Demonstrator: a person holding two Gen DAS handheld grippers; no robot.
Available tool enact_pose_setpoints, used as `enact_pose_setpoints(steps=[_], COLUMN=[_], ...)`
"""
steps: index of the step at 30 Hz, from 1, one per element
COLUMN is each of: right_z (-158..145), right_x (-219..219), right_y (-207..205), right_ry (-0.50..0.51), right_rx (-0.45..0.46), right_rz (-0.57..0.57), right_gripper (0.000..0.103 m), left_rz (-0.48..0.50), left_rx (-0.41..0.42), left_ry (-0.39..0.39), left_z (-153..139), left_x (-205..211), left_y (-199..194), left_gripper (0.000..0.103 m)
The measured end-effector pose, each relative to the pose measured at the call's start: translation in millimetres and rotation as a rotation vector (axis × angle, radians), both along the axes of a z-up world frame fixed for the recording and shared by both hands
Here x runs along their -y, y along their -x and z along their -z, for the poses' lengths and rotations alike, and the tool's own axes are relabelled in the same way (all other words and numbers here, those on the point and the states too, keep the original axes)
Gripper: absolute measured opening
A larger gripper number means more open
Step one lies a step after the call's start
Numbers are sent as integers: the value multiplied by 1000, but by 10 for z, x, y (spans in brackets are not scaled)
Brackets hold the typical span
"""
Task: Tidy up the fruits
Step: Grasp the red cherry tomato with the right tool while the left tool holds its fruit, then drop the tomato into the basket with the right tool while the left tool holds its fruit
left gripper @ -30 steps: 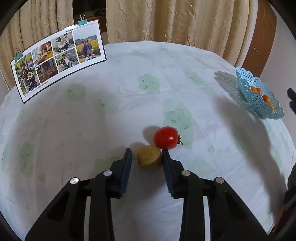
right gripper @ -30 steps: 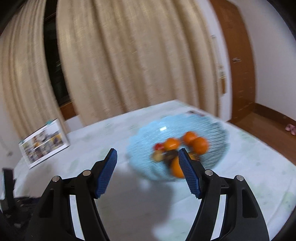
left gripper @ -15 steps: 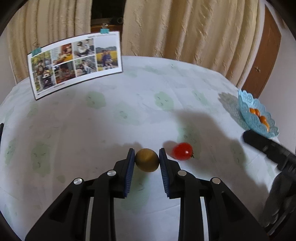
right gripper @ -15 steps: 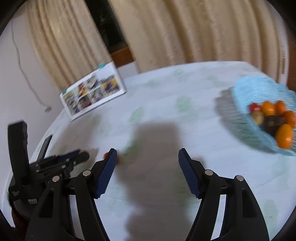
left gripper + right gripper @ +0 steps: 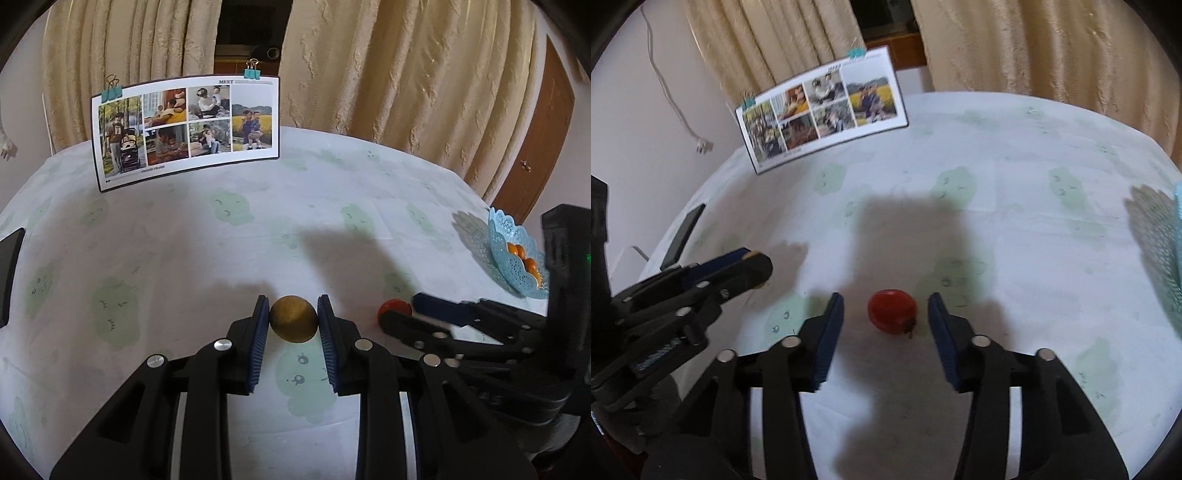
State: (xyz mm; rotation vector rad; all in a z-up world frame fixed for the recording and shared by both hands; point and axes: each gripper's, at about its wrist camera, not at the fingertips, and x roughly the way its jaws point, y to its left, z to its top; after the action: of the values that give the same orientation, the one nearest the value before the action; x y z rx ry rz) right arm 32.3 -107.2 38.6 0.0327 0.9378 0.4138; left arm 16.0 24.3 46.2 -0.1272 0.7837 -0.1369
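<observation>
My left gripper (image 5: 293,319) is shut on a brown-yellow kiwi (image 5: 293,323) and holds it a little above the tablecloth. A red tomato (image 5: 892,311) lies on the cloth between the open fingers of my right gripper (image 5: 885,317), touching neither pad. In the left wrist view the tomato (image 5: 393,307) shows half hidden behind the right gripper (image 5: 436,314). The left gripper also shows at the left of the right wrist view (image 5: 738,266). A blue lace fruit basket (image 5: 515,266) with oranges stands at the table's right edge.
A photo board (image 5: 184,125) held by clips stands at the back of the round table. A dark phone (image 5: 683,236) lies near the left edge. Curtains hang behind the table, and a wooden door (image 5: 535,140) is at the right.
The left gripper closed on the kiwi and lifted it. The right gripper swung from the basket over to the tomato and now straddles it.
</observation>
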Motion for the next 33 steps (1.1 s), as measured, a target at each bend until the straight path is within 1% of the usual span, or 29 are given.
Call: enact_pose_setpoints(steps=[2, 4, 6, 12, 17, 23, 29, 33], right_z=[44, 88, 86, 33, -87, -274, -486, -577], right_x=[-42, -77, -76, -3, 224, 746, 1421, 1782], right_y=[-28, -54, -48, -38, 23, 101, 217, 274], right_ry=[17, 41, 51, 33, 14, -17, -43, -54], right_rx=[-8, -20, -11, 4, 39, 89, 150, 176], right_rz=[-3, 0, 1, 30, 88, 218, 385, 469], right_gripper=[39, 30, 30, 30, 30, 30, 30, 30], left_rz=[0, 3, 6, 9, 10, 16, 27, 43], left_rx=[5, 6, 4, -4, -14, -17, -11, -6], left_ry=[1, 4, 4, -1, -9, -20, -39, -49], left_z=[-11, -13, -11, 10, 34, 26, -20, -48], left_x=[-9, -8, -5, 2, 21, 58, 157, 263], left_y=[10, 12, 13, -12, -37, -43, -37, -34], left_gripper=[27, 27, 27, 27, 27, 27, 27, 27])
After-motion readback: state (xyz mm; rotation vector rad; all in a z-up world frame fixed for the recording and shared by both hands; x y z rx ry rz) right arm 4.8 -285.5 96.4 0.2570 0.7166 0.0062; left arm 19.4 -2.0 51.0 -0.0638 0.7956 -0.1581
